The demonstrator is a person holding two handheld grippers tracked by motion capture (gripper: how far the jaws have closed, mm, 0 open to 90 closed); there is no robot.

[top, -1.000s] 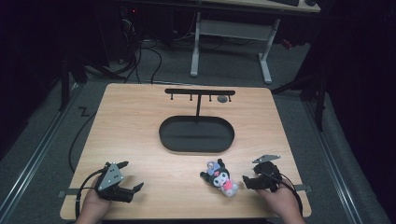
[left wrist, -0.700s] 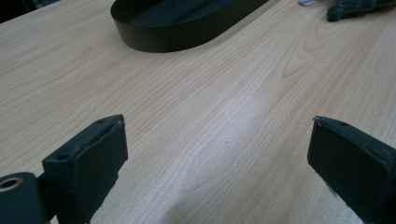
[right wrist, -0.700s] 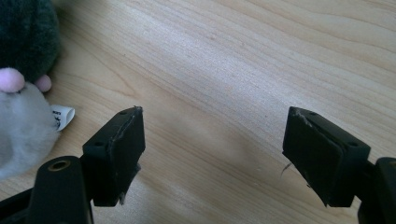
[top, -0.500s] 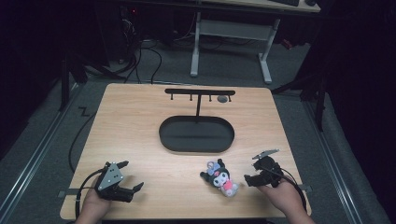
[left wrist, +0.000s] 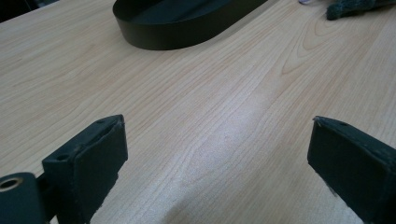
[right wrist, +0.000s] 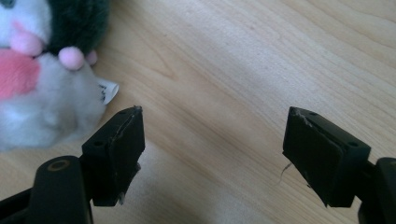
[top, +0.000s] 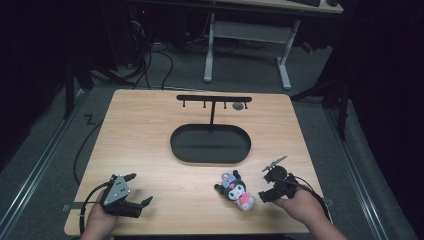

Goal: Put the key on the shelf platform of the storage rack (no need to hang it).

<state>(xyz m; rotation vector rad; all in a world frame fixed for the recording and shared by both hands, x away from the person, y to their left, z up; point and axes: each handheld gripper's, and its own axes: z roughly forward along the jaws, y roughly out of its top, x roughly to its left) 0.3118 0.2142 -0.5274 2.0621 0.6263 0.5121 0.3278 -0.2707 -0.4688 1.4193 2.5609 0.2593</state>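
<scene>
**Both grippers empty at the near edge, plush toy lying free**

I am working on a pale wooden table in a dark room, with grey floor and cables around it. I take the black oval tray at the table's middle as my landmark.

Nearest me, on my side of the tray and to its left, my left gripper sits close to the near edge with its jaws spread wide. In the left gripper view there is just bare wood between them, and the tray's wall lies ahead.

On my side of the tray and to its right, my right gripper has its jaws apart with nothing between them. In the right gripper view its left jaw stands just beside the plush toy, whether touching I cannot tell.

The plush toy, dark-headed with a pink and grey body, lies on the wood just nearer than the tray's right end, just left of the right gripper.

Beyond the tray rises a black T-shaped hook stand, and past the table's far edge stands a white desk frame.
</scene>
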